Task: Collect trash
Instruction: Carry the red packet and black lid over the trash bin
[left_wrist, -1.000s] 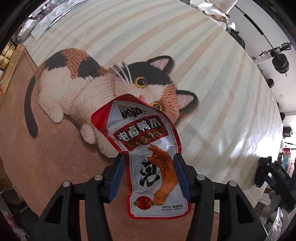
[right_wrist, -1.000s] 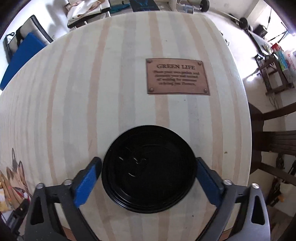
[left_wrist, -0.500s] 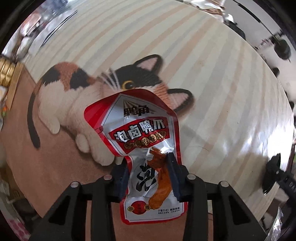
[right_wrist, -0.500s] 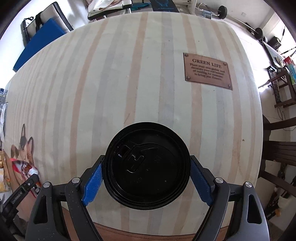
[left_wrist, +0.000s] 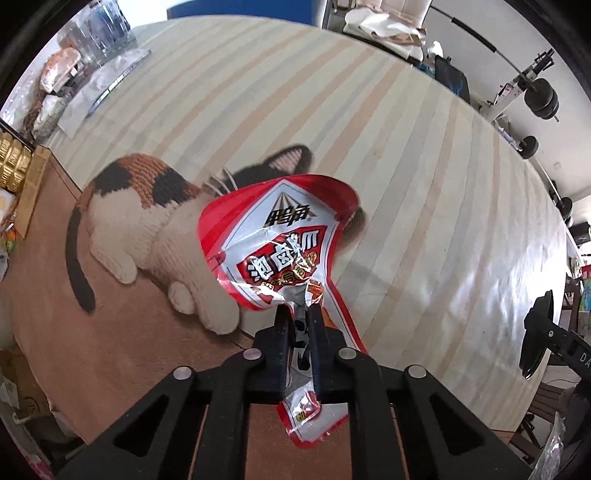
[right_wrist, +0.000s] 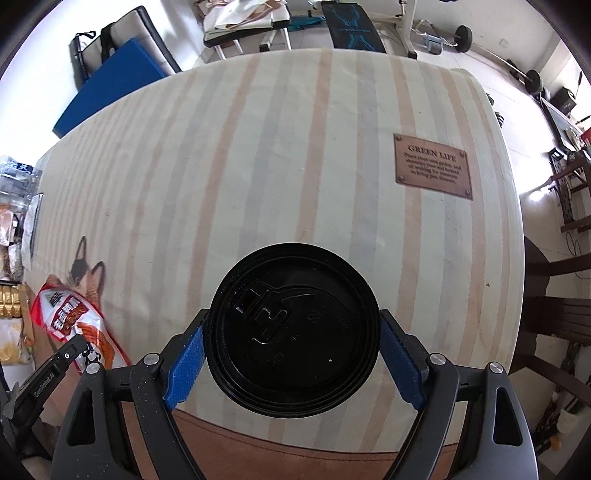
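Left tool (left_wrist: 298, 314) clenched on crumpled snack wrapper (left_wrist: 280, 251), lower centre; could slip out. Right tool (right_wrist: 291, 350) clamping black-lidded cup (right_wrist: 293, 325); could tip, spilling dregs.

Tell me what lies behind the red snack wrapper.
Behind the snack wrapper, pinched by the left gripper, the tablecloth's printed cat shows its body and one ear; the wrapper covers its face.

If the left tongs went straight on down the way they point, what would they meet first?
The left tongs, shut on the wrapper, would probably press its free end onto the cat print of the tablecloth; depth is unclear.
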